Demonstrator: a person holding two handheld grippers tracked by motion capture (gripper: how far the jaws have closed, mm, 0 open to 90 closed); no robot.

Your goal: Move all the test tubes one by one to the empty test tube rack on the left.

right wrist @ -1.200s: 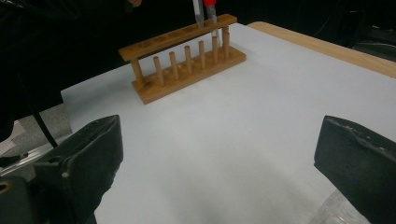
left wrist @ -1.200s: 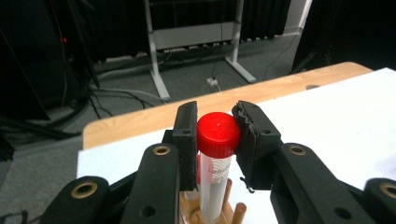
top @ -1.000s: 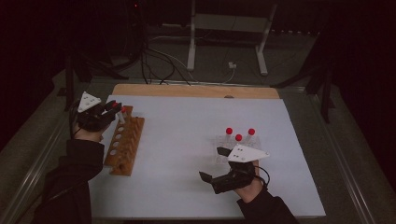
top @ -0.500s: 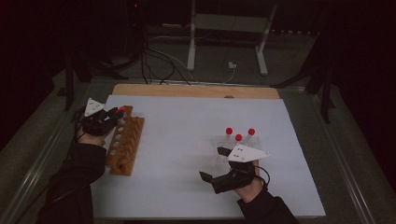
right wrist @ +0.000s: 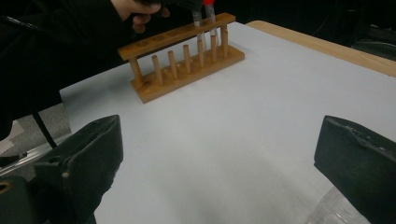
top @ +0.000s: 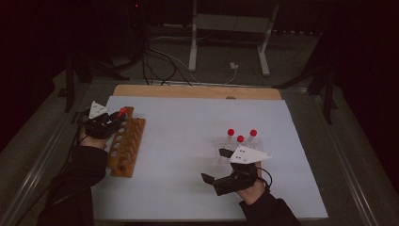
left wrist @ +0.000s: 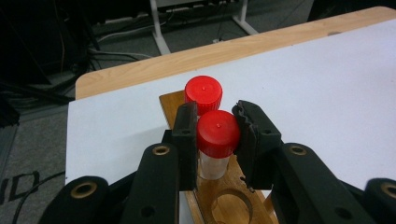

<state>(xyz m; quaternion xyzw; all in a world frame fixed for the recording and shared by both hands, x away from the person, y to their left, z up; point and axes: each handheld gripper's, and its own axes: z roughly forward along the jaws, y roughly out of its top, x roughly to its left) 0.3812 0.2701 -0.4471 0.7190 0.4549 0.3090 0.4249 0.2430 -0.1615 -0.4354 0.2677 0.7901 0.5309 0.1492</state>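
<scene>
A wooden tube rack [top: 128,145] lies at the table's left. My left gripper [top: 117,117] is shut on a red-capped tube [left wrist: 217,133], upright over the rack's far end [left wrist: 224,205]. Its pads press the cap from both sides. A second red-capped tube [left wrist: 203,93] stands in the rack's end hole just beyond it. The held tube's lower end is hidden behind the jaw. My right gripper [top: 215,165] rests open near the table's front, with nothing between its jaws. Three red-capped tubes [top: 240,138] stand just behind it. From the right gripper view the rack [right wrist: 182,70] is far ahead.
A white sheet [top: 197,155] covers the wooden table, whose bare edge [top: 197,91] shows at the back. Several rack holes toward me are vacant. Clear plastic [right wrist: 336,210] lies by the right jaw. Cables and a metal stand [top: 226,42] sit on the floor behind.
My left gripper has shifted a little to the right with the tube, onto the rack's far end. The right gripper has stayed still.
</scene>
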